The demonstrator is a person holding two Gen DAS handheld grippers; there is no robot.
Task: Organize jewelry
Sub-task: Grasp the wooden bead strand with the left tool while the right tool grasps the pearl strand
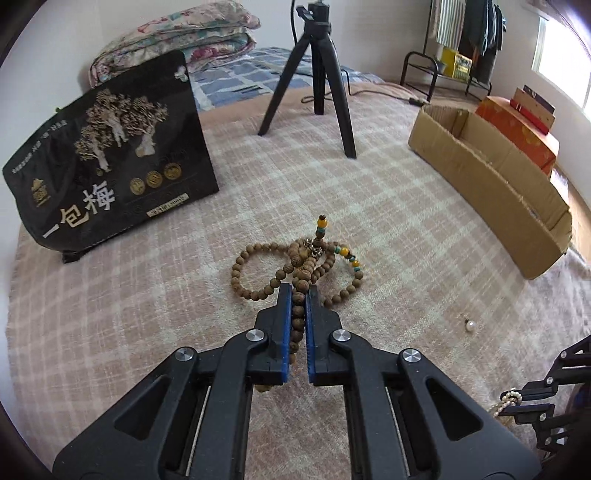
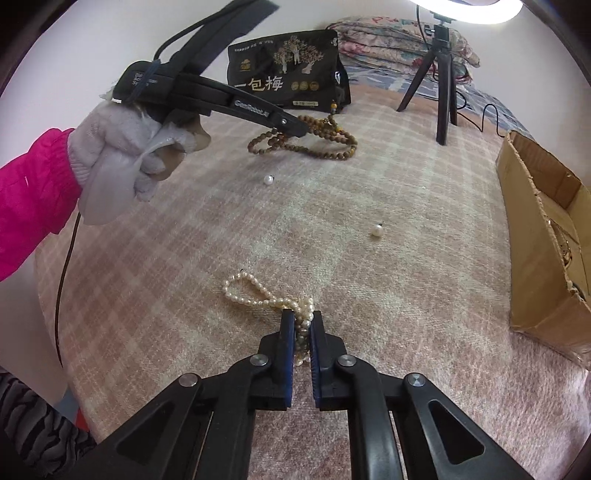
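The left gripper (image 1: 298,291) is clenched on the wooden bead strand (image 1: 295,266) trailing ahead of it; the right gripper (image 2: 303,317) pinches the pearl strand (image 2: 258,295). Lift both slowly so loops clear the blanket (image 2: 406,295) before swinging rightward to the cardboard box (image 2: 546,236).

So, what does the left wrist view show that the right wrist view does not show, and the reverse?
Only the left wrist view: a clothes rack and an orange box.

Only the right wrist view: a gloved hand with a pink sleeve, a ring light, and a second loose pearl.

Both: the wooden bead string in the left gripper, the pearl strand in the right gripper, a black bag, a tripod, and a cardboard box.
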